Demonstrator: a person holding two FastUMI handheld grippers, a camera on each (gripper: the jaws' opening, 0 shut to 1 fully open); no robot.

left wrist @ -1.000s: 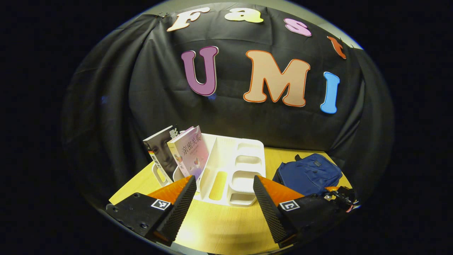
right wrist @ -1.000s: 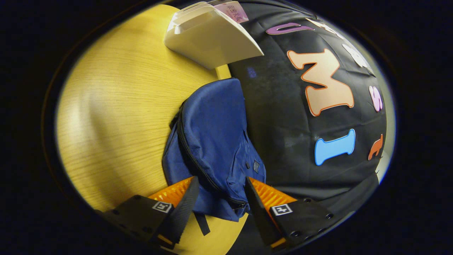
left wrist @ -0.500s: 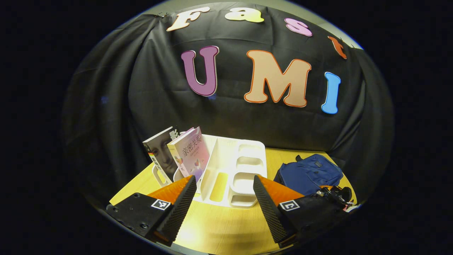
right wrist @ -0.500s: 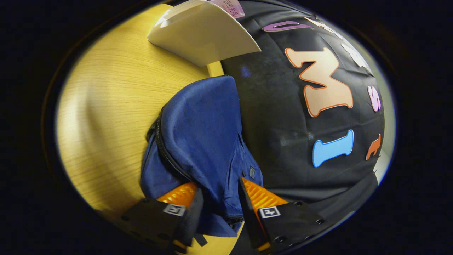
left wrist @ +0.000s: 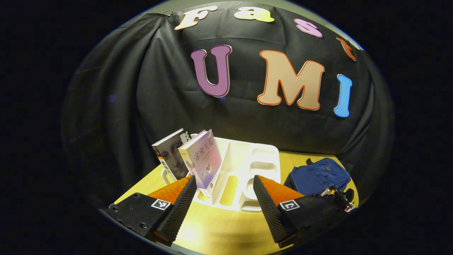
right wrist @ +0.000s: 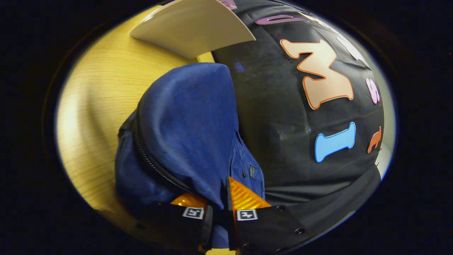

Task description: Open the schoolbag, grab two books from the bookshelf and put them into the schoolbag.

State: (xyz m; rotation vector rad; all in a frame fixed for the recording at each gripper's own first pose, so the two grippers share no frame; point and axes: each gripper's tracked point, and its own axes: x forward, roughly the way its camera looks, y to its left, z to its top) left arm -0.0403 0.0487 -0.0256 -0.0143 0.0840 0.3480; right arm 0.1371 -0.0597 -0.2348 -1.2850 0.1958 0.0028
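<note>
Yellow table [right wrist: 95,95]: right gripper [right wrist: 219,212] pinches schoolbag [right wrist: 187,127] (zipper pull hidden); left gripper [left wrist: 224,198] gapes empty.

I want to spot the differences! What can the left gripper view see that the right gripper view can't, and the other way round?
Left gripper view alone: two books, a pink book and a face-cover book, standing in the rack's slots, plus open fingers.

Right gripper view alone: the schoolbag's zipper up close, with the right gripper pinched shut on the blue fabric.

Both share: the blue schoolbag, the white book rack, the yellow table and the black cloth wall.
</note>
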